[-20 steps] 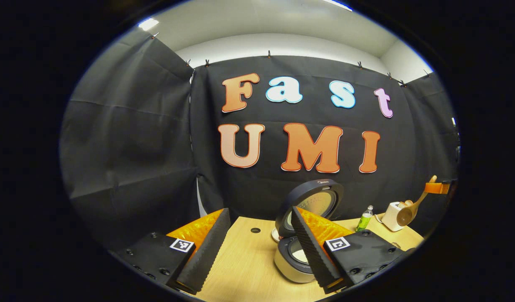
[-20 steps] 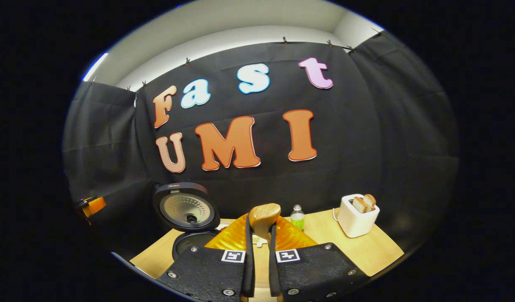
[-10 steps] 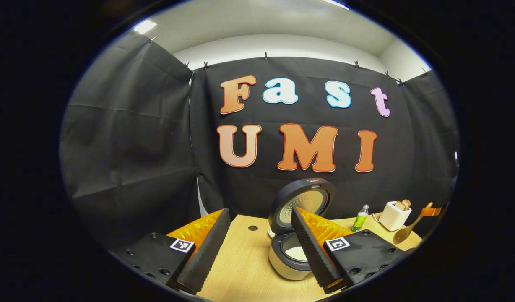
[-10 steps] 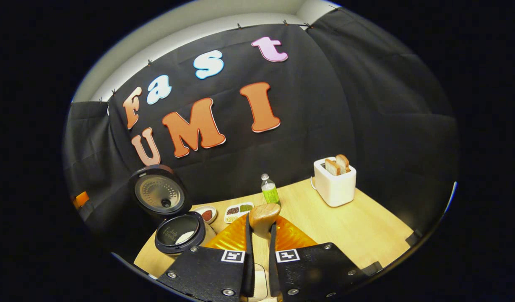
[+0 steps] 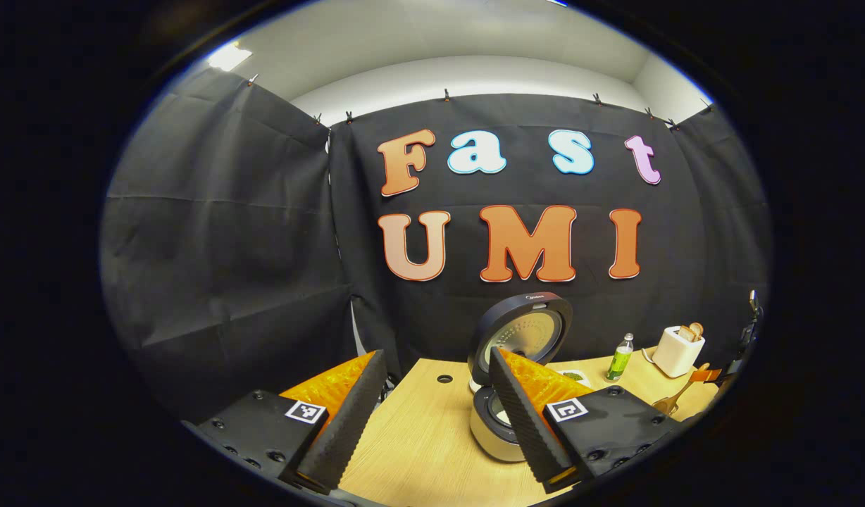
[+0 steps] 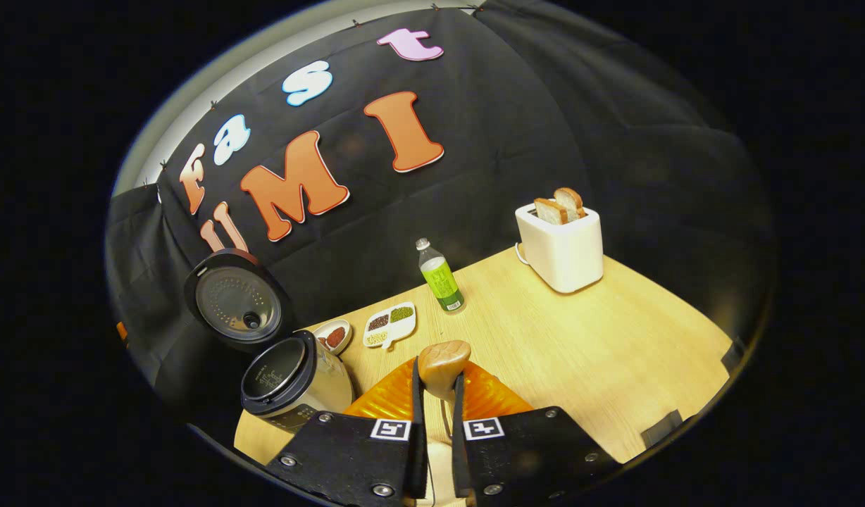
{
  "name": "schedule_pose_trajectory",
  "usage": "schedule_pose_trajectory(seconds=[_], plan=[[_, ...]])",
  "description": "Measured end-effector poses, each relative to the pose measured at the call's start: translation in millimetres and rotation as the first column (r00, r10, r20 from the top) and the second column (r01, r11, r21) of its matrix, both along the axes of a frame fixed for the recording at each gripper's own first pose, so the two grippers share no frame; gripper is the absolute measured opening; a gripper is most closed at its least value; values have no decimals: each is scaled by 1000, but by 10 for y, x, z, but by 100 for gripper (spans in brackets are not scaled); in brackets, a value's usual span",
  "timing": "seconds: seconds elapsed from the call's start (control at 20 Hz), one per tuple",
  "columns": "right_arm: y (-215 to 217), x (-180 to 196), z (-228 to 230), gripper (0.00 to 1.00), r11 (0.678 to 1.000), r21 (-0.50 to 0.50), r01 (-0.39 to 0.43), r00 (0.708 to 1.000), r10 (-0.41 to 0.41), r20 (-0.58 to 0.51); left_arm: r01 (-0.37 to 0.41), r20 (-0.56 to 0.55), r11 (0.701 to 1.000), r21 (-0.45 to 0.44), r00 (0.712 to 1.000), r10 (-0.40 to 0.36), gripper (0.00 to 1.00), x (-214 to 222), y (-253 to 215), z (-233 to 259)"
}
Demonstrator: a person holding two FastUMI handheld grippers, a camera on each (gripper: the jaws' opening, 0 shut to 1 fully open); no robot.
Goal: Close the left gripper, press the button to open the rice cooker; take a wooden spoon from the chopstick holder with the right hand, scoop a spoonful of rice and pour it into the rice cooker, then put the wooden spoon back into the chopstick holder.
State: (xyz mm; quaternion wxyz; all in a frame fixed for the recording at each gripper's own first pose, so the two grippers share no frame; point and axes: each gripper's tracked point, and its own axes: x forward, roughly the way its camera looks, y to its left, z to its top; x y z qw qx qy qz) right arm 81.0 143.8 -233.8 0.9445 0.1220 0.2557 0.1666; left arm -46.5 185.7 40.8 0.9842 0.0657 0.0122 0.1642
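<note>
Both claws differ: the right claw (image 6: 433, 394), clenched on the tan wooden spoon (image 6: 443, 362), has tilted further down toward the pale wooden desk (image 6: 615, 338); the left claw (image 5: 432, 415) stays released.

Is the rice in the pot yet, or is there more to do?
Rice cooker lid is up, so opening is done. The right gripper holds the wooden spoon. I cannot tell whether rice has gone in. Returning the spoon to the holder is left.

You see the counter (image 6: 615, 331) pale matt wood grain | wooden spoon (image 6: 443, 362) smooth, slightly shiny | rice cooker (image 6: 295, 377) glossy dark lid, brushed metal body | toaster (image 6: 561, 246) smooth white plastic | bottle (image 6: 439, 276) clear plastic
</note>
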Motion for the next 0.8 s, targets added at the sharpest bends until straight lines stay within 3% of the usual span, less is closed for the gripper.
schedule_pose_trajectory(seconds=[0.15,0.25,0.5,0.55,0.6,0.65,0.7,0.75,0.8], plan=[[-49,70,-224,15,1000,19,16,999,-16,-41,-13,-7,1000,14,1000,13,94,-32,12,18],[-95,106,-201,18,997,64,36,998,-32,-54,-24,-8,1000,14,1000,25,100,-32,19,8],[-286,177,-181,29,997,44,57,996,-54,-66,-25,-4,1000,5,1000,25,94,4,-21,9],[-328,202,-136,43,997,42,63,997,-61,-57,-26,-4,1000,0,1000,26,94,32,-42,7],[-356,201,-61,51,997,38,64,997,-62,-47,-25,-3,1000,-6,1000,25,94,41,-52,-1],[-388,218,2,69,998,24,64,998,-64,-28,-22,1,1000,-11,1000,22,94,71,-81,5],[-444,246,63,71,997,-4,73,997,-73,-5,-16,2,1000,-16,1000,16,94,101,-115,3],[-497,279,107,93,996,-43,80,997,-79,22,-11,1,1000,-18,1000,11,98,138,-148,-2],[-576,309,210,95,992,-88,92,995,-88,56,-11,-2,1000,-18,1000,11,94,158,-176,-9]])
